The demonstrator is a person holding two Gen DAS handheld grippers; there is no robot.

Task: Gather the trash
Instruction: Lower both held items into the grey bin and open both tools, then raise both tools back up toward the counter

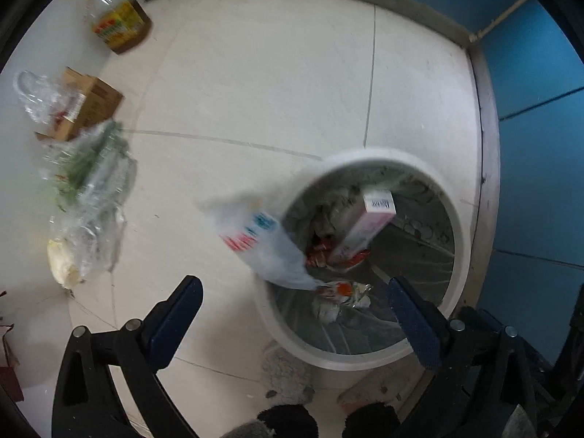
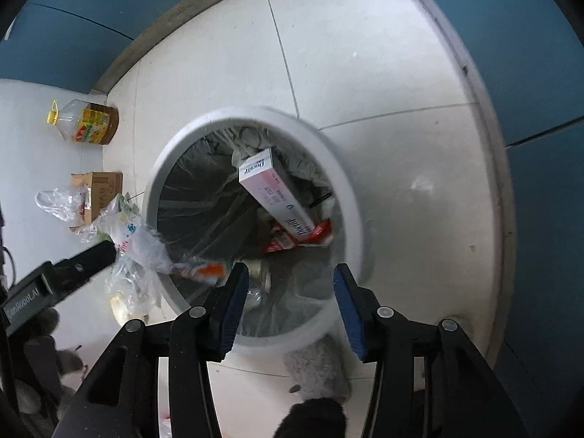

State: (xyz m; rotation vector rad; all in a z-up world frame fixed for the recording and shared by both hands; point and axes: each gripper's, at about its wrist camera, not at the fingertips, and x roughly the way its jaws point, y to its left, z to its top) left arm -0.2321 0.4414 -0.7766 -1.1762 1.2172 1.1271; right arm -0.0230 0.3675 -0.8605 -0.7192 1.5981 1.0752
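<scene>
A round white trash bin [image 1: 460,252] [image 2: 171,153] with a clear liner stands on the tiled floor. Inside lie a pink-white carton [image 1: 367,224] [image 2: 272,191], red wrappers [image 1: 321,255] [image 2: 292,242] and crumpled packets. A clear plastic bag with red and blue print [image 1: 262,244] [image 2: 146,252] hangs blurred over the bin's rim, free of any finger. My left gripper [image 1: 295,317] is open above the rim; it shows at the left of the right wrist view [image 2: 98,255]. My right gripper [image 2: 290,303] is open and empty over the bin.
Along the white wall lie an oil bottle [image 1: 116,22] [image 2: 87,122], a brown cardboard box [image 1: 91,104] [image 2: 102,188] and clear bags with greens [image 1: 87,197]. Blue walls stand behind and to the right. A grey fuzzy slipper [image 2: 317,368] sits by the bin.
</scene>
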